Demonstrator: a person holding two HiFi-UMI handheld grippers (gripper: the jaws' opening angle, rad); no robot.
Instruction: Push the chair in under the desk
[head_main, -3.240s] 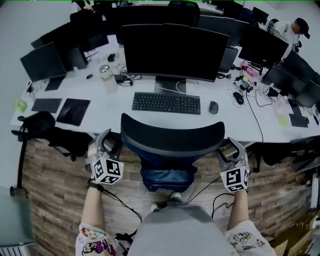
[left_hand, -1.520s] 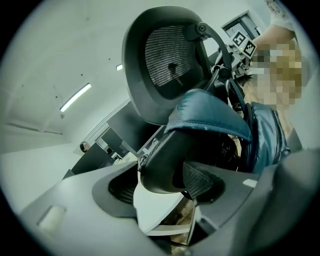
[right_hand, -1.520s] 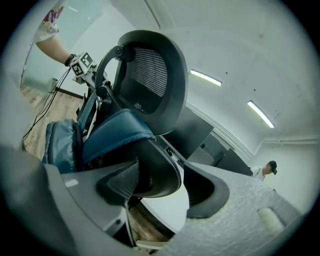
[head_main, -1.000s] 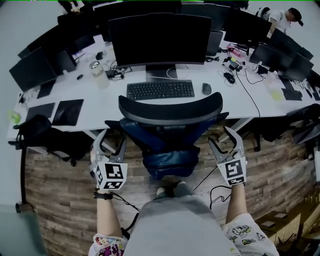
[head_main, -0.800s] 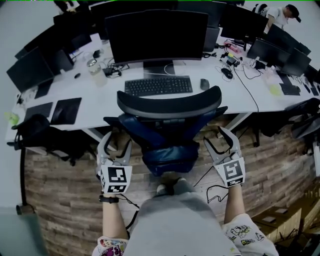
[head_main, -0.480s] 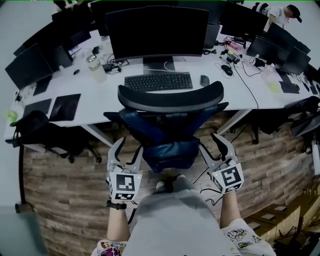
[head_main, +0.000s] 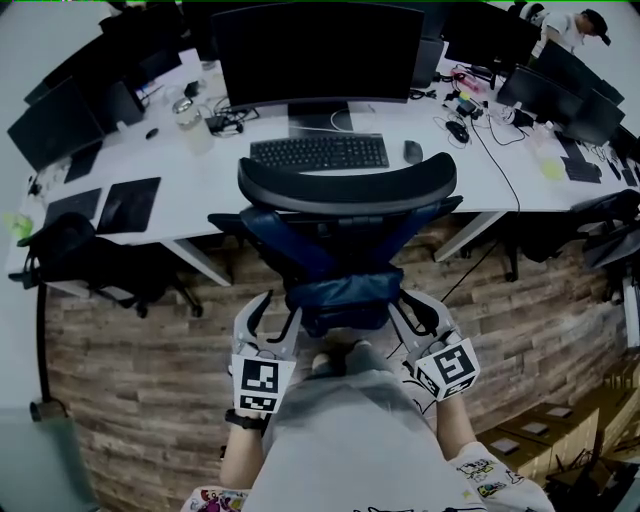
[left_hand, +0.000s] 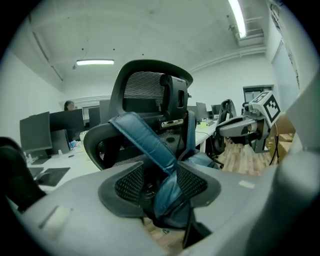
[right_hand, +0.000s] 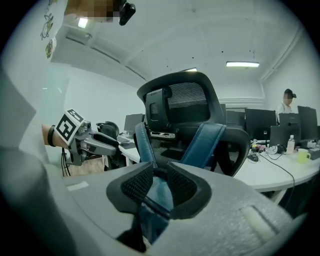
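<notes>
The black mesh office chair (head_main: 345, 190) with blue lumbar straps stands with its back to me, its seat partly under the white desk (head_main: 200, 205). My left gripper (head_main: 272, 312) and right gripper (head_main: 413, 308) hang low behind the chair, close to my body, one on each side of the blue lower pad. Both sets of jaws are closing with nothing between them. In the left gripper view the left gripper (left_hand: 162, 182) frames the chair (left_hand: 150, 90) from a short way off. The right gripper (right_hand: 159, 185) does the same to the chair (right_hand: 185, 100) in its own view.
A large monitor (head_main: 315, 55), keyboard (head_main: 318, 152), mouse (head_main: 413, 151) and bottle (head_main: 192, 128) sit on the desk. Another black chair (head_main: 70, 255) stands at the left. Cables (head_main: 470, 270) hang from the desk's right side. A person (head_main: 570, 25) works at the far right.
Both grippers have drawn back from the chair's sides toward my body and inward, and their jaws have narrowed. The chair's back now sits closer to the keyboard.
</notes>
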